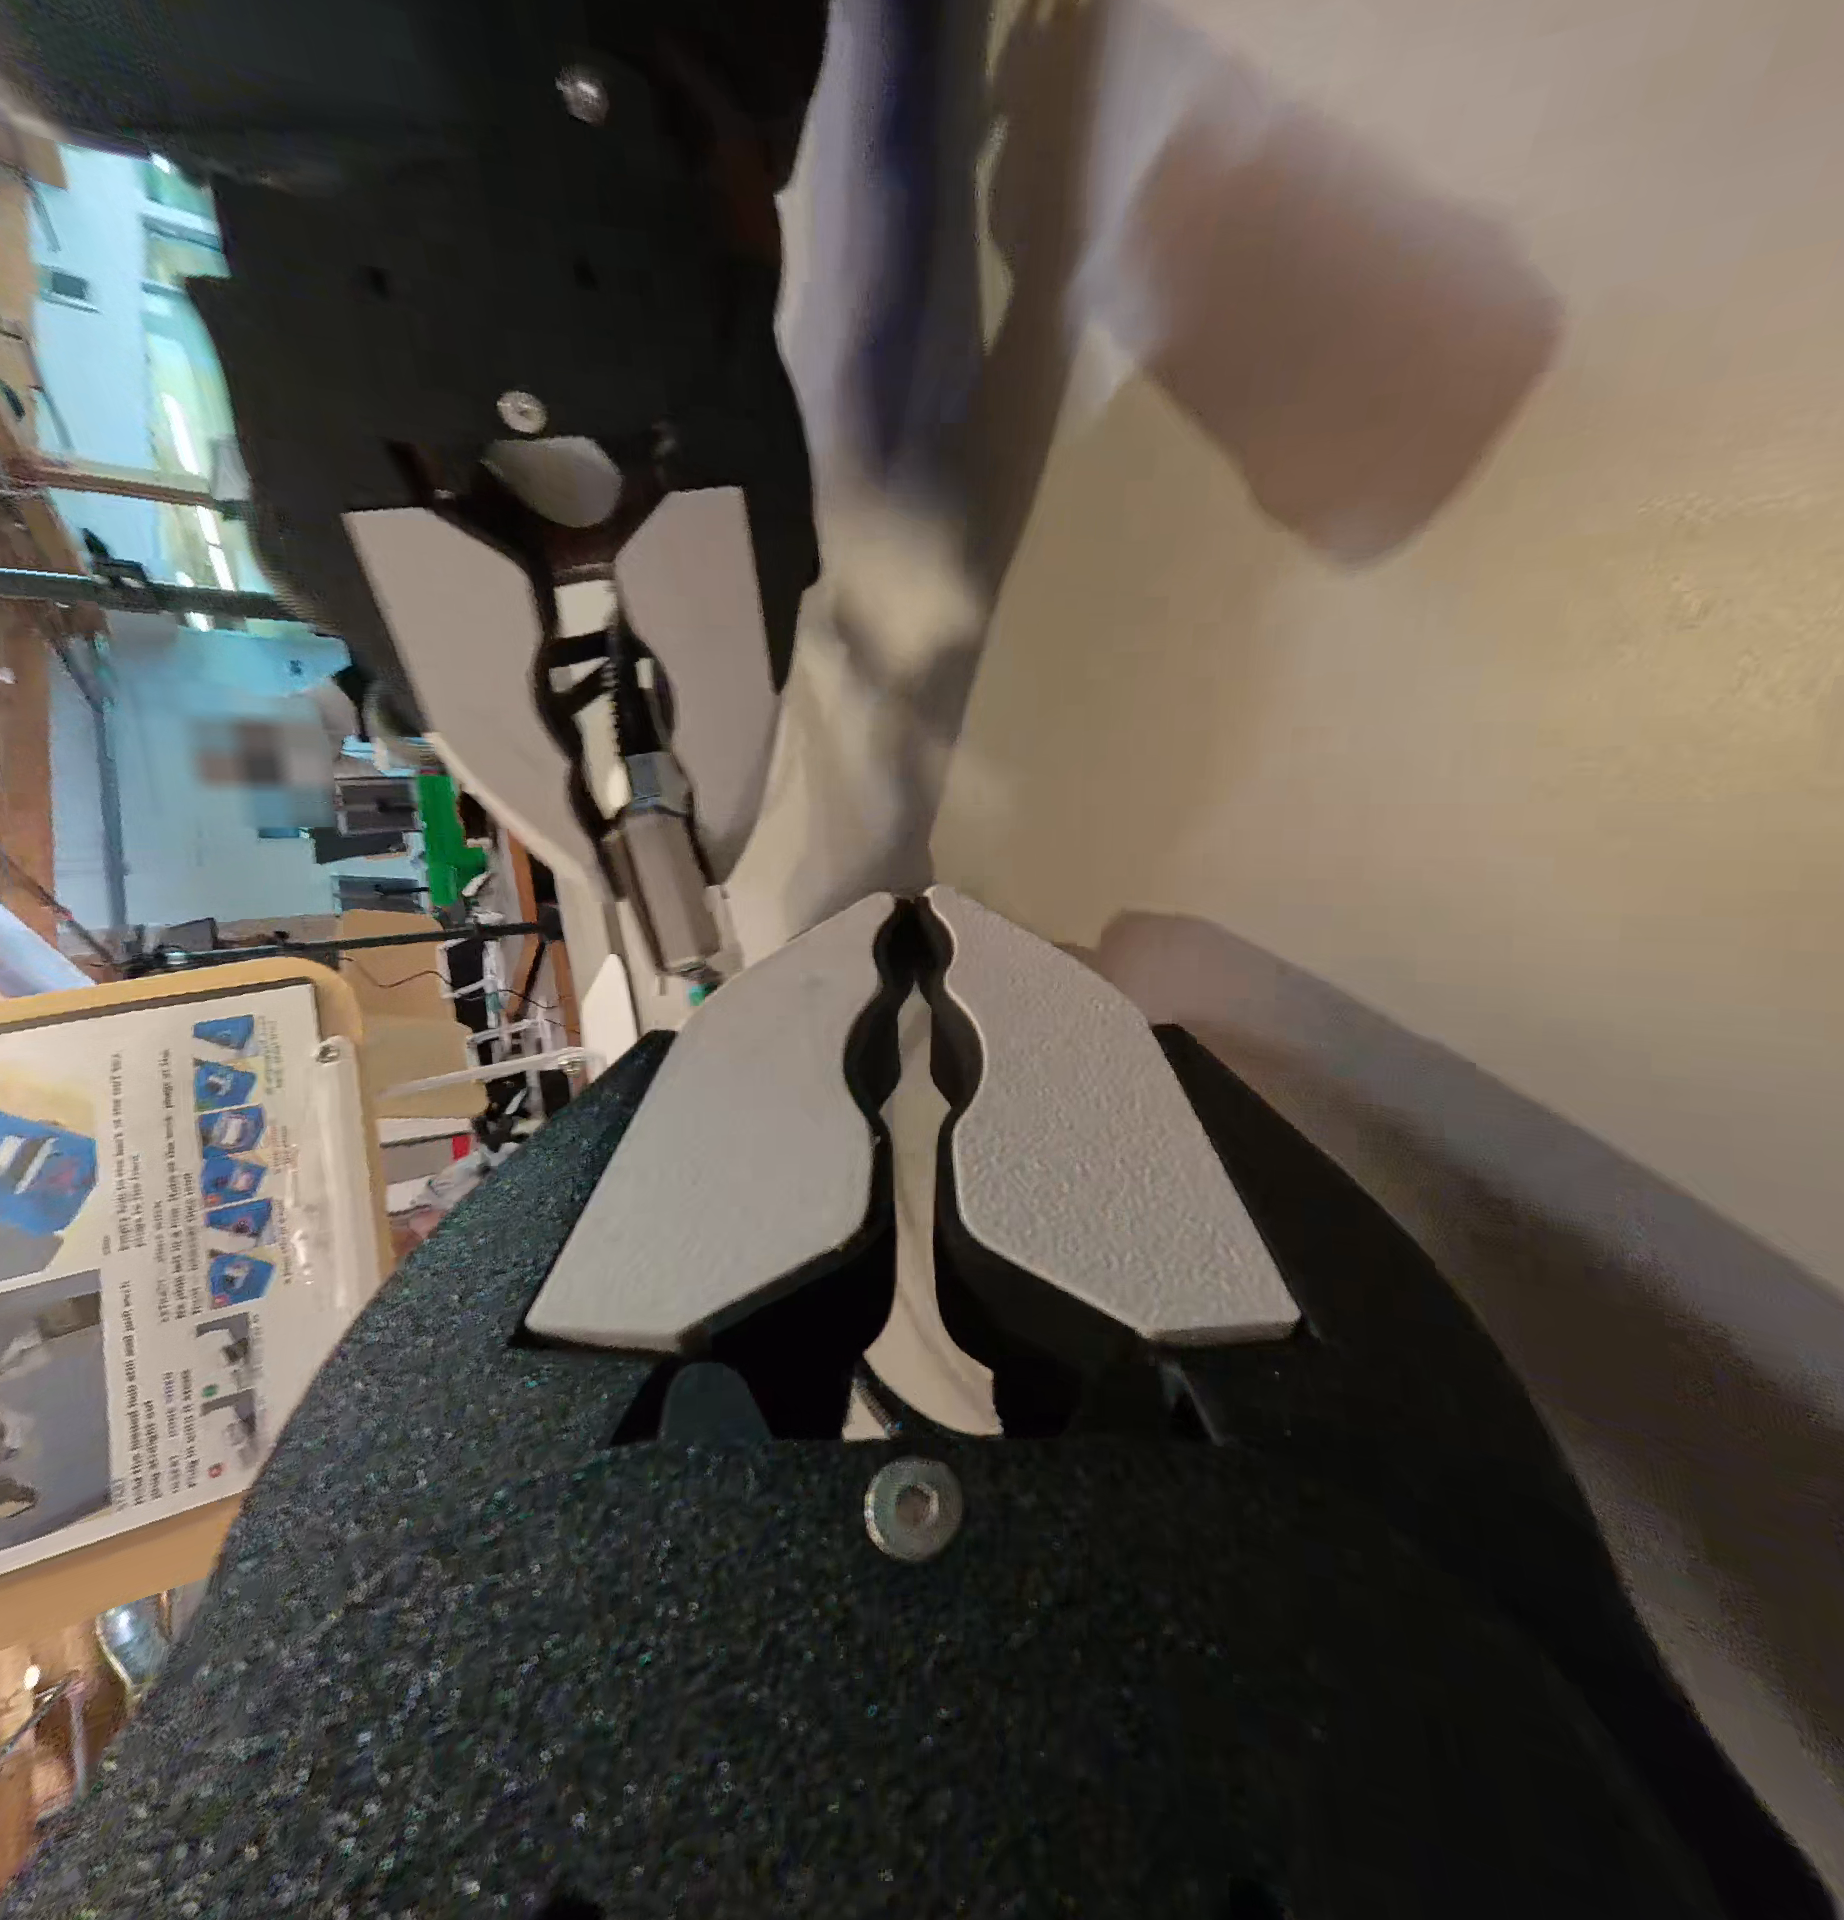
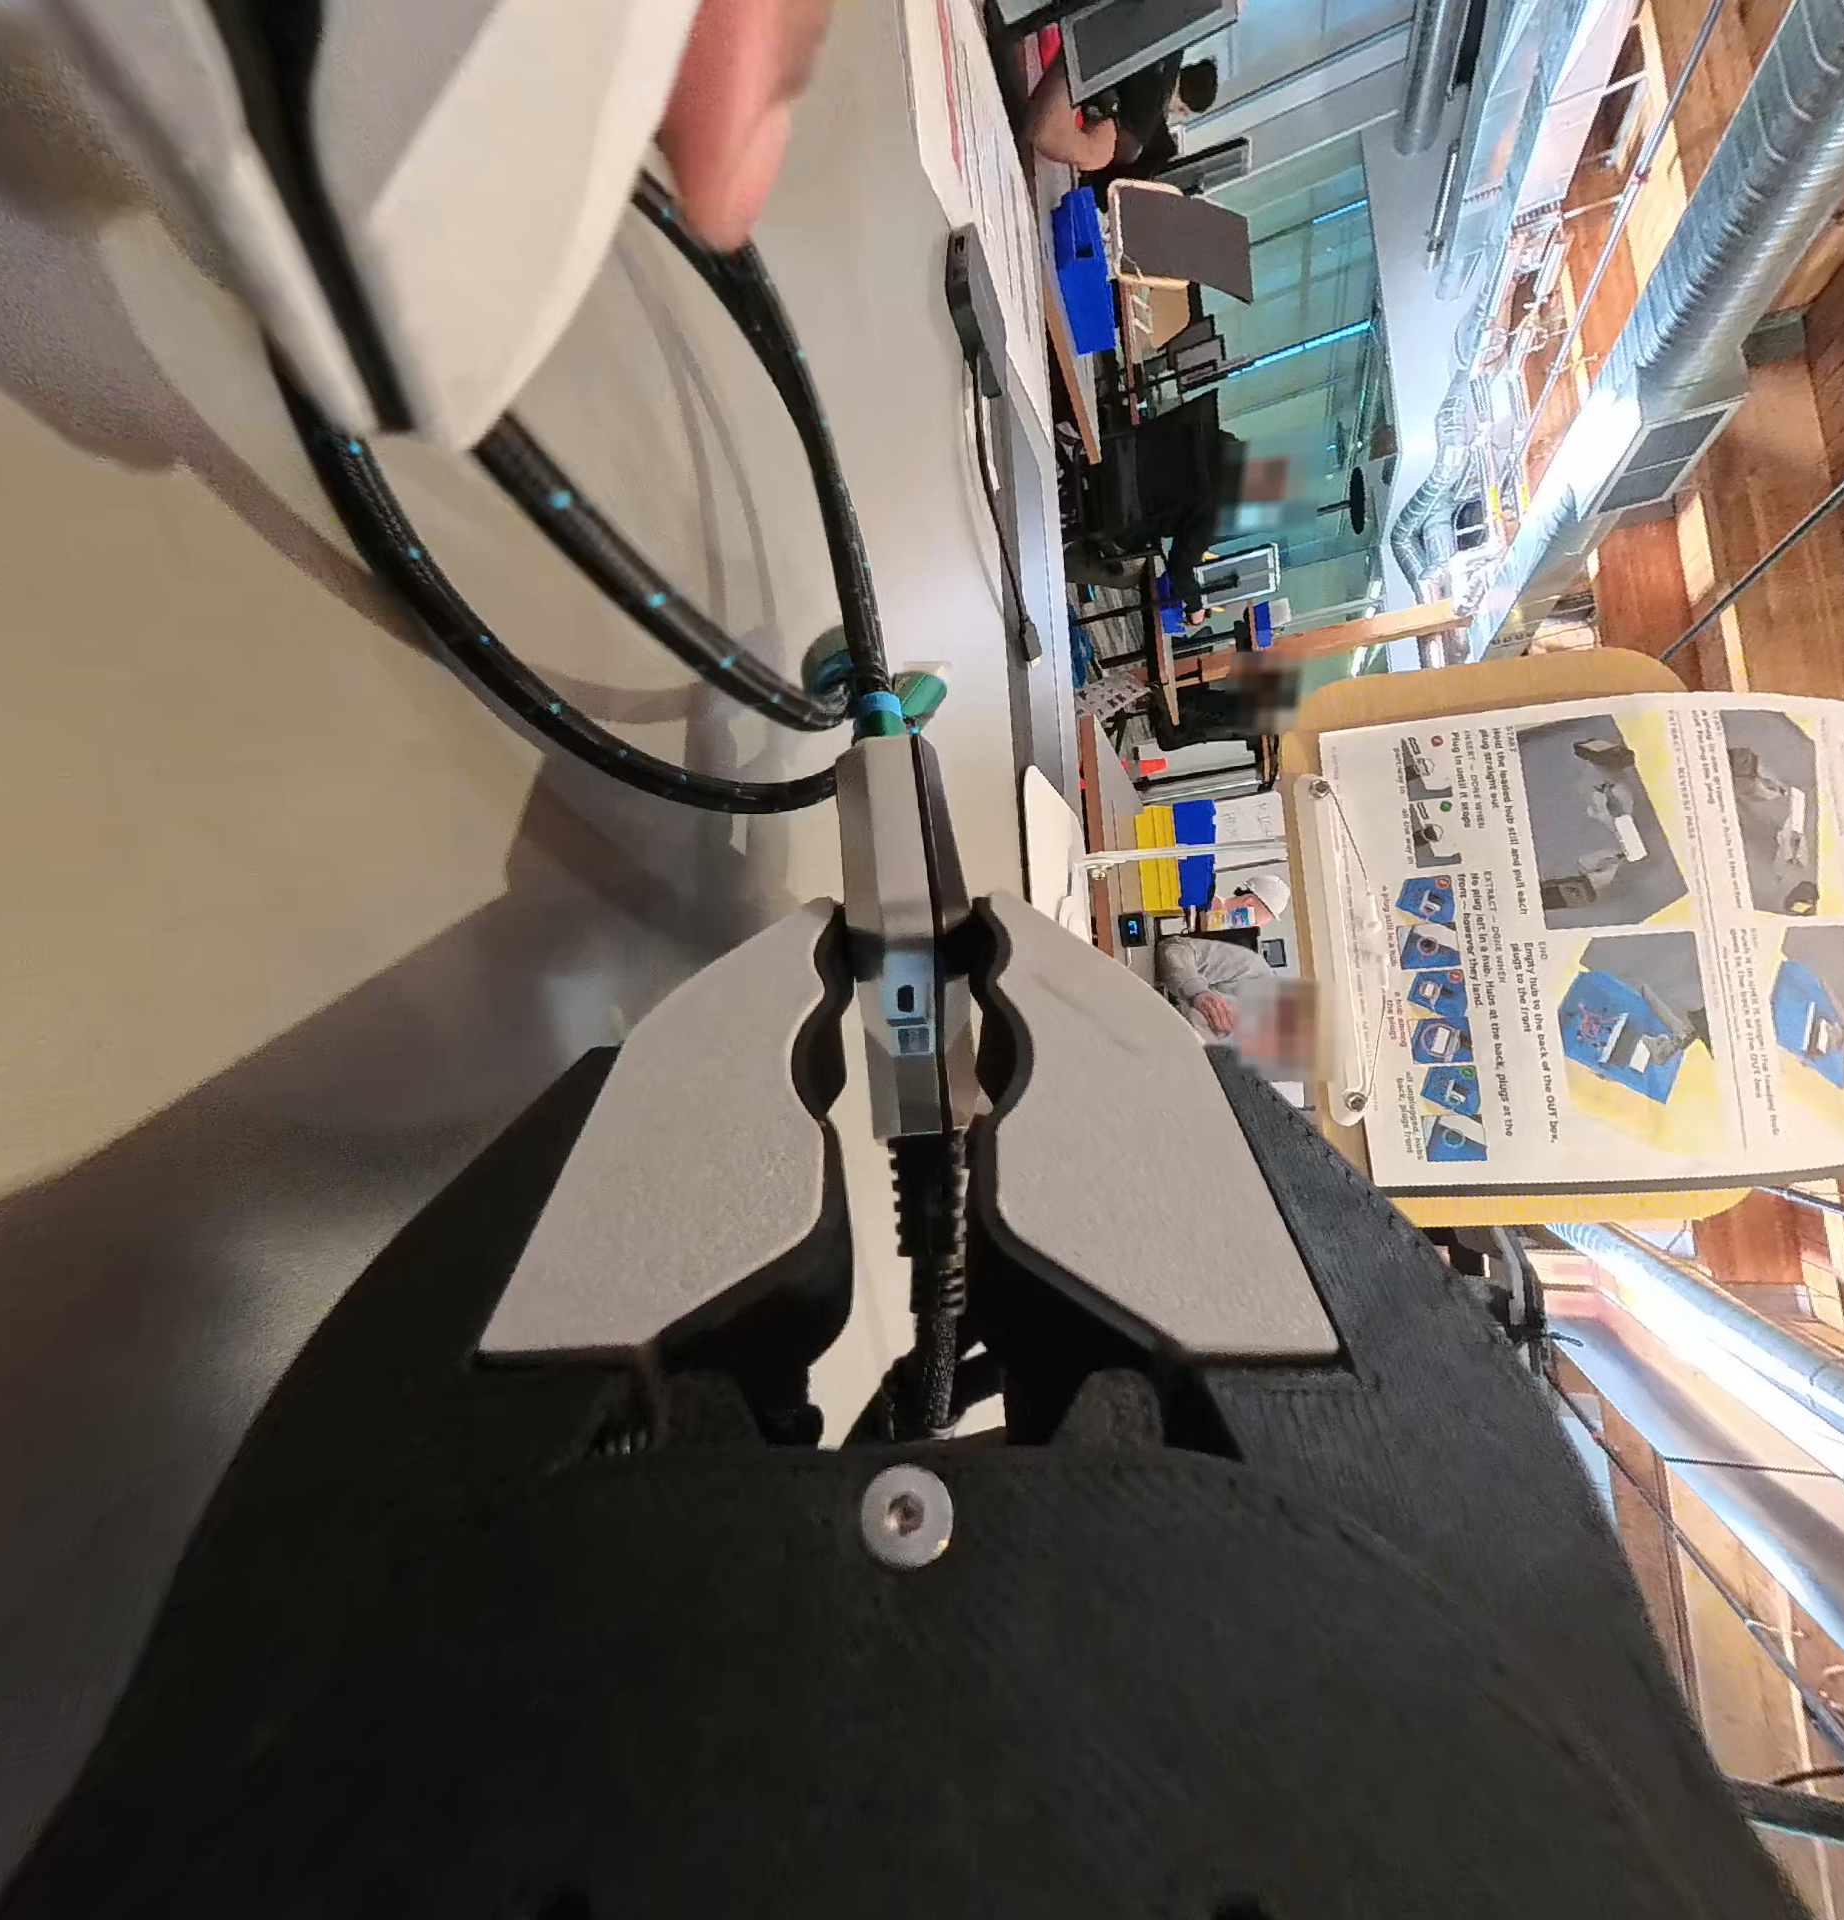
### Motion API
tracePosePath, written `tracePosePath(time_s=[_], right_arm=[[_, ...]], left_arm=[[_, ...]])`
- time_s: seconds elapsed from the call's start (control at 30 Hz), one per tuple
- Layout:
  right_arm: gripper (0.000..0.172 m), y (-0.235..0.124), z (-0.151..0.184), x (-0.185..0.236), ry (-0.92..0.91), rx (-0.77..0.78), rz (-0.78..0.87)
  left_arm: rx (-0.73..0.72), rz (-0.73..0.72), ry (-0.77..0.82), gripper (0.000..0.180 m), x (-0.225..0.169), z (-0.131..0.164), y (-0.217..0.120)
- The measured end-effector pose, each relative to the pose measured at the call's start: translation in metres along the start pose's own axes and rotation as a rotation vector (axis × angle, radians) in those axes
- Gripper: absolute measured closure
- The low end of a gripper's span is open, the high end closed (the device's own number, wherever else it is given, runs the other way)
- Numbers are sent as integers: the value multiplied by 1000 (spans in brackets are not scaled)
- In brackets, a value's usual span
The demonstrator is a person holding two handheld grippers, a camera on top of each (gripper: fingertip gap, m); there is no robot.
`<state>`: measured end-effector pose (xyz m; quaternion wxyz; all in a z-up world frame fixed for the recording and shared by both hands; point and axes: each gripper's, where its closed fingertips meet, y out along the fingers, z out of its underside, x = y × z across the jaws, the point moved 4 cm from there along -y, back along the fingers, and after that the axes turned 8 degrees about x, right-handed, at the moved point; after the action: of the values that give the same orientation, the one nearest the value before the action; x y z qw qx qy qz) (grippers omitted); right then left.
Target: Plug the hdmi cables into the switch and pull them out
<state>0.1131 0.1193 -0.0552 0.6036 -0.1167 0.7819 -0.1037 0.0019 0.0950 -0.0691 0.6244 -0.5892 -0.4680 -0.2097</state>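
My right tongs (image 2: 902,1003) grip a grey hub (image 2: 897,935) edgewise, both pads pressing its flat sides; it juts forward past the fingertips, its own cord running back between the fingers. At its far end black braided cables (image 2: 627,665) with green plugs (image 2: 876,717) loop over the pale tabletop (image 2: 222,727). My left tongs (image 1: 913,909) are closed, tips meeting on nothing, just right of the hub (image 1: 658,873). An instruction sheet (image 2: 1624,935) stands off to the side.
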Motion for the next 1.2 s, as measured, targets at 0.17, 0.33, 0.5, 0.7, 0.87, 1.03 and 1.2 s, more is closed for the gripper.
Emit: tracePosePath(time_s=[0.17,0.33,0.5,0.7,0.87,1.03,1.2], right_arm=[[151,-3,-5,-3,18,-14,15],[150,-5,-3,-1,-19,-14,17],[151,-6,-3,9,-96,-53,-1],[151,-19,-18,17,-200,-180,5],[151,-29,-32,16,-230,-250,53],[151,-34,-37,15,-290,-263,113],[151,-38,-45,17,-371,-270,183]], left_arm=[[37,92,6,180,-19,-1,17],[-38,100,-43,180,-17,-7,14],[-272,32,-223,170,14,-9,-16],[-318,-32,-529,159,55,50,-40],[-201,111,-700,157,42,95,-26],[-66,331,-866,160,18,112,-8],[-116,586,-1130,163,7,114,-8]])
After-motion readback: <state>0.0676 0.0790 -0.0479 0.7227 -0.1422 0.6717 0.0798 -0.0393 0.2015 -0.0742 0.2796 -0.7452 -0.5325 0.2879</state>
